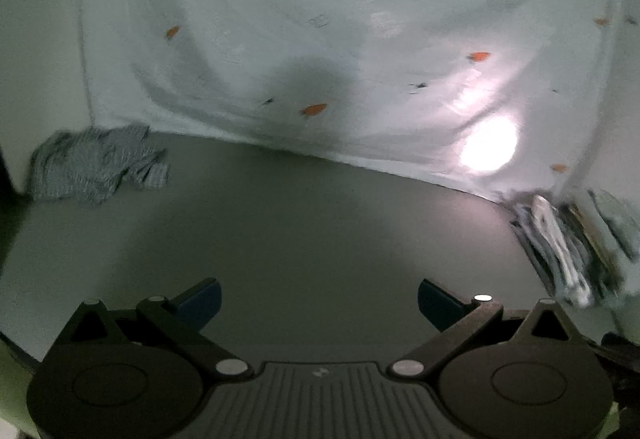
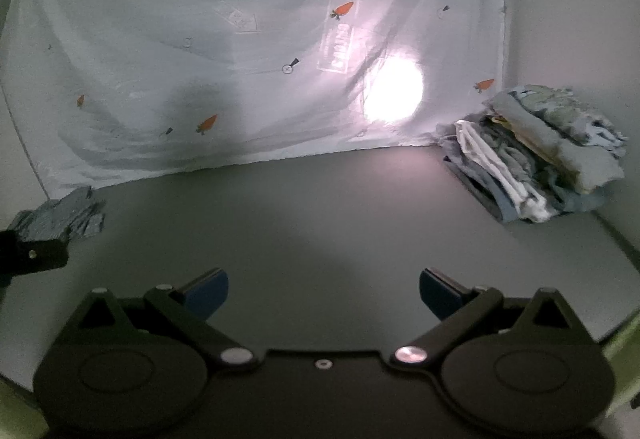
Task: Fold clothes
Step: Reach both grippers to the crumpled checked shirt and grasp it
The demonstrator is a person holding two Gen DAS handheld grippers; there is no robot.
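Observation:
A crumpled grey striped garment (image 1: pixel 98 165) lies on the grey table (image 1: pixel 300 223) at the far left; it also shows in the right wrist view (image 2: pixel 64 219). A stack of folded clothes (image 2: pixel 540 159) sits at the far right, blurred in the left wrist view (image 1: pixel 572 247). My left gripper (image 1: pixel 319 304) is open and empty above the bare table. My right gripper (image 2: pixel 324 297) is open and empty too, jaws wide apart. Part of the left gripper's black body (image 2: pixel 32 253) shows at the left edge of the right wrist view.
A pale sheet with small orange carrot prints (image 2: pixel 240 39) hangs as a backdrop behind the table, with a bright light spot (image 2: pixel 394 91) shining through it. A white wall (image 1: pixel 36 59) stands at the left. The table's right edge (image 2: pixel 620 239) runs past the stack.

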